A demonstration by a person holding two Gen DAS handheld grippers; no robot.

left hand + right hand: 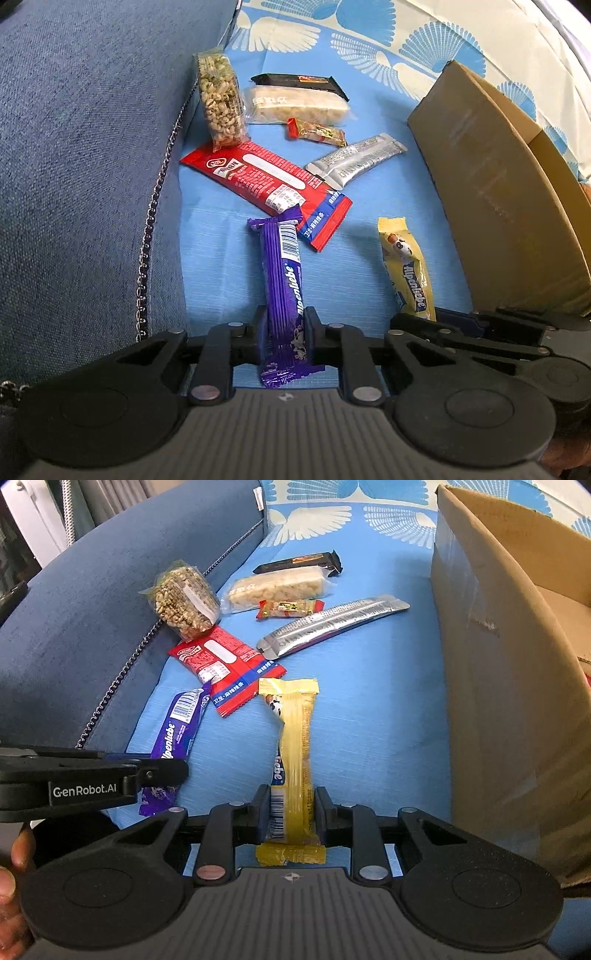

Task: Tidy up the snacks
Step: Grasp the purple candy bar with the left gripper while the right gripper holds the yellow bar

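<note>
Left claw (286,341) clamped on purple candy stick (282,291), yellow stick (406,266) apparently in right claw (436,321)

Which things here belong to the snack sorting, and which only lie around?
Job: purple candy in left gripper; yellow candy in right gripper; red packet; silver packet; box.
Not job: cushion; chain.

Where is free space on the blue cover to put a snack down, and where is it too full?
Bare cover lies between the yellow candy stick and the cardboard box, below the silver sachet. Crowded: along the sofa arm, where the puffed-grain pack, red packet and purple candy stick cluster.
</note>
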